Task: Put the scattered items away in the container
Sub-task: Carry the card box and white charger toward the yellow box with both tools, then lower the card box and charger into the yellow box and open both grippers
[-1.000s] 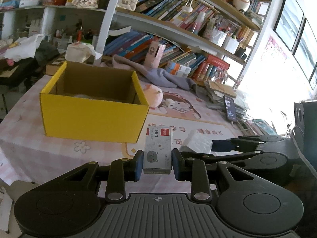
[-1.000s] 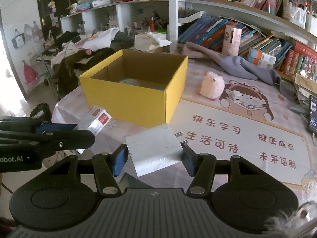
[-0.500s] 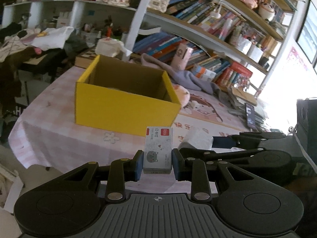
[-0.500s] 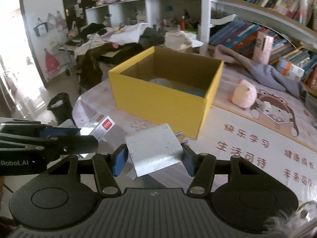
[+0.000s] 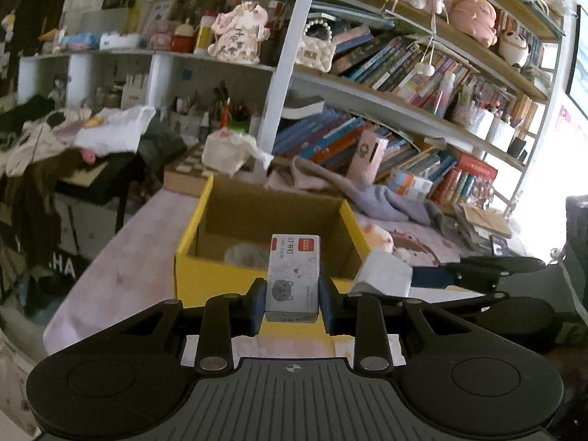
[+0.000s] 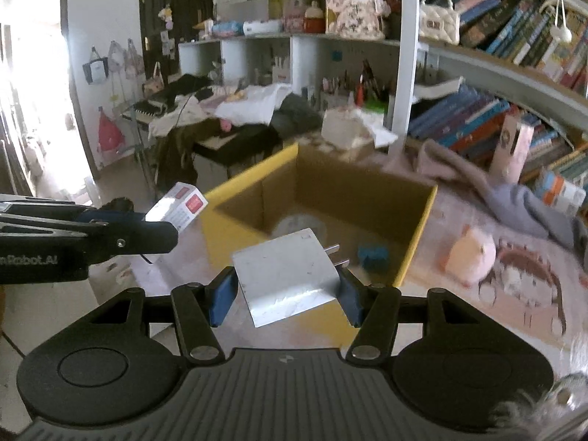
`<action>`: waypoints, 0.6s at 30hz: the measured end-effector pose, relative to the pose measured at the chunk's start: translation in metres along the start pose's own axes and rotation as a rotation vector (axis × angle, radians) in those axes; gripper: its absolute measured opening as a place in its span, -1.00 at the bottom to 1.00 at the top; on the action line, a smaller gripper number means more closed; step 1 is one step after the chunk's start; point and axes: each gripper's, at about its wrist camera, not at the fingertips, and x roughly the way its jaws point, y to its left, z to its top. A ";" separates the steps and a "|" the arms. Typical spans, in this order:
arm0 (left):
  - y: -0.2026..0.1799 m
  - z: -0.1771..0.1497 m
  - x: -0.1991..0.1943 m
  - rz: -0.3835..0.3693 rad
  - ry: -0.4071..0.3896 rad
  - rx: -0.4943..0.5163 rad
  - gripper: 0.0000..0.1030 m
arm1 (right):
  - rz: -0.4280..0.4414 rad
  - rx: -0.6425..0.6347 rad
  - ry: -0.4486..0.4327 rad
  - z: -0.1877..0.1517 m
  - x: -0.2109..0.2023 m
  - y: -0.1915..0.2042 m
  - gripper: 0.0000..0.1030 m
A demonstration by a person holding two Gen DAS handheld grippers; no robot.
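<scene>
My left gripper [image 5: 293, 296] is clamped on the staple box [image 5: 293, 278], my right gripper [image 6: 284, 290] on the charger [image 6: 286, 275], both near the yellow box [image 6: 419, 242]. Best get fully over the rim, then drop low.

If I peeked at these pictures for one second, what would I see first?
Probably the bright yellow box in the middle of the pink table, open on top with a blue thing inside. Right in front, the left gripper pinches a little staple box with a cat on it, and the right gripper holds a white plug charger. Behind, shelves overflow with books.
</scene>
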 end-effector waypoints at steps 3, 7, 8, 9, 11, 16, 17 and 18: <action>0.006 0.012 0.023 0.003 -0.001 0.019 -0.44 | -0.018 -0.016 -0.025 0.017 0.016 -0.011 0.08; 0.015 0.026 0.056 -0.003 0.019 0.025 -0.44 | -0.050 -0.049 -0.030 0.036 0.046 -0.027 0.08; 0.016 0.030 0.065 -0.005 0.028 0.030 -0.44 | -0.054 -0.053 -0.027 0.039 0.052 -0.031 0.08; 0.017 0.033 0.075 -0.006 0.039 0.038 -0.44 | -0.055 -0.055 -0.023 0.042 0.060 -0.035 0.08; 0.019 0.038 0.092 -0.007 0.062 0.054 -0.44 | -0.056 -0.066 -0.008 0.048 0.076 -0.043 0.08; 0.023 0.046 0.135 -0.005 0.139 0.096 -0.44 | -0.059 -0.120 0.049 0.055 0.117 -0.057 0.08; 0.025 0.047 0.143 -0.005 0.157 0.099 -0.44 | -0.058 -0.136 0.067 0.056 0.126 -0.058 0.08; 0.026 0.048 0.151 -0.004 0.180 0.102 -0.44 | -0.056 -0.150 0.085 0.057 0.135 -0.061 0.08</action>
